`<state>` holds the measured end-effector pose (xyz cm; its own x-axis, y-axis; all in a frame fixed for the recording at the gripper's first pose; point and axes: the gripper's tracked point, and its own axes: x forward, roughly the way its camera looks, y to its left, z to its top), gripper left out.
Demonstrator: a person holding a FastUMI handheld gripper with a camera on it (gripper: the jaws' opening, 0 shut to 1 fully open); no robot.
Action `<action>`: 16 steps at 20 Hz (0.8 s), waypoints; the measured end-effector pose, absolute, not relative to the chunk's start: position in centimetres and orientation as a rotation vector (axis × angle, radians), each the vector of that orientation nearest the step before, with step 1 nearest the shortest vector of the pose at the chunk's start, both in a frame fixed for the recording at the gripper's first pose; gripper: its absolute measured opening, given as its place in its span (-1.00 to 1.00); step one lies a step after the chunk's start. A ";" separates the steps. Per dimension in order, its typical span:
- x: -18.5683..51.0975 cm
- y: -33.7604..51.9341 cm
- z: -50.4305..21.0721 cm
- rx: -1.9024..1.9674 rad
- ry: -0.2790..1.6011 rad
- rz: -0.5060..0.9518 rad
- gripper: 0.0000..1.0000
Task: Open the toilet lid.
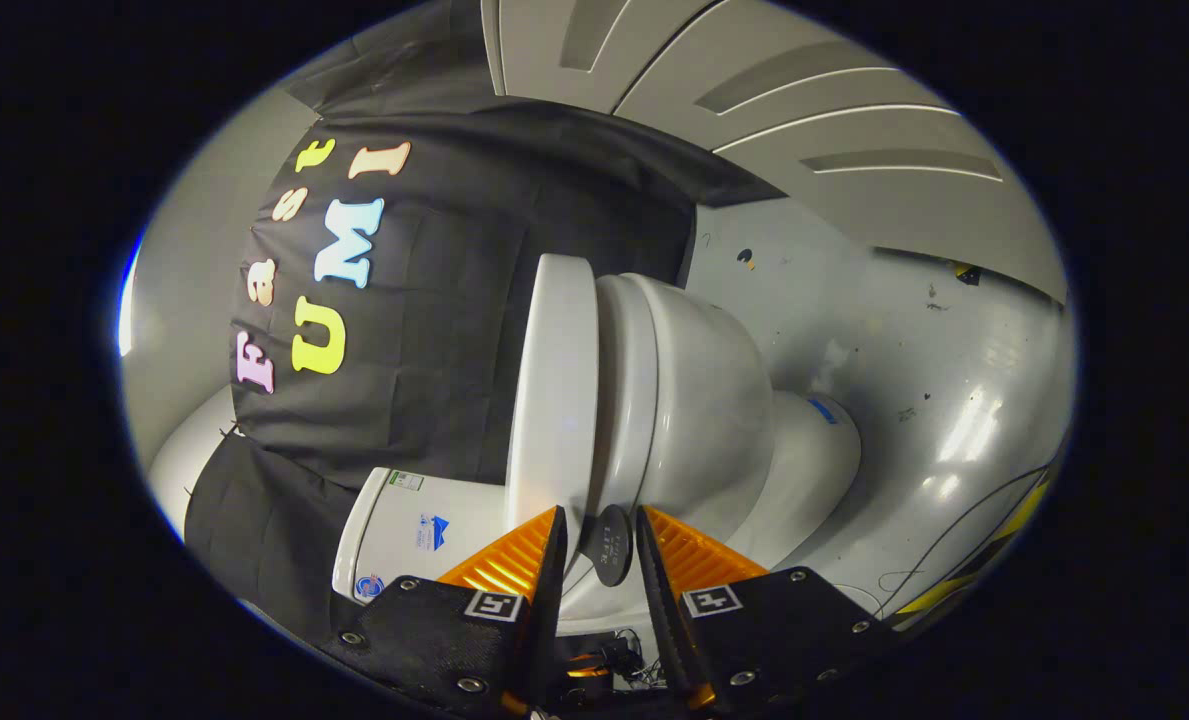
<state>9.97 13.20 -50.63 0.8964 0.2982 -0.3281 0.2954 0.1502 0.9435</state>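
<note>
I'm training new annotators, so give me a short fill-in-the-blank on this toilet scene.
1. The lid stands apart from the ___ of the toilet.
2. A dark round tab sits ___ the fingers of the gripper.
3. Behind the toilet hangs a black ___.
Missing: seat; between; cloth

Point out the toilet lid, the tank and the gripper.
toilet lid [554, 390], gripper view: its flat outer face, raised off the bowl.
tank [409, 530], gripper view: its labelled side, beside the lid.
gripper [598, 535], gripper view: gap between its parted fingers.
</note>
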 end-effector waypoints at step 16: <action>10.4 13.5 -50.3 1.410 0.483 -0.055 -1.00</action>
<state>10.38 13.46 -50.29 0.9023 0.2454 -0.3545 0.3184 0.1755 0.9316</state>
